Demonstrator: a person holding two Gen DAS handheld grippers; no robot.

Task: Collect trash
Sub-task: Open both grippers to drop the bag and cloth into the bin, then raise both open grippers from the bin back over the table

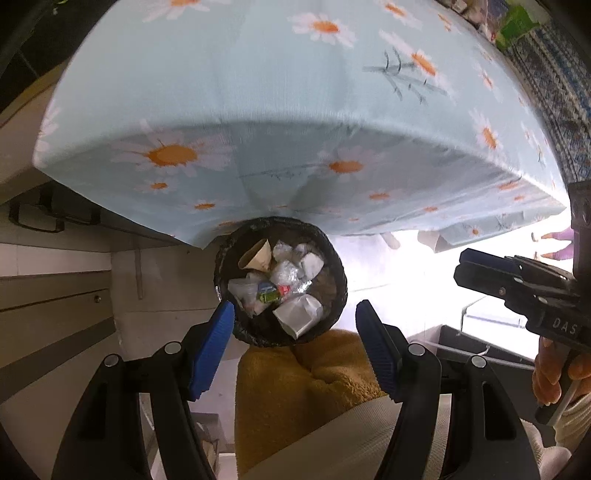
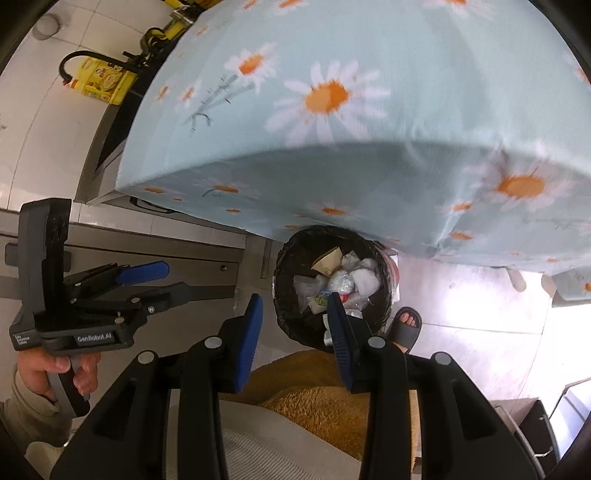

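Hovering over the bin (image 1: pixel 280 280) on the floor beside the table (image 1: pixel 258 92), both tools, left tool (image 1: pixel 295 310) and right tool (image 2: pixel 295 306), stand apart and empty; trash (image 1: pixel 284 277) lies inside. Next, probably fetching more.

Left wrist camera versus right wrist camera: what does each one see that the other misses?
Only the left wrist view shows the green packet at the far edge of the table and the right hand-held gripper.

Only the right wrist view shows the yellow box on the floor, a sandalled foot beside the bin, and the left hand-held gripper.

Both show the black trash bin full of wrappers, a paper cup inside it, and the daisy tablecloth.
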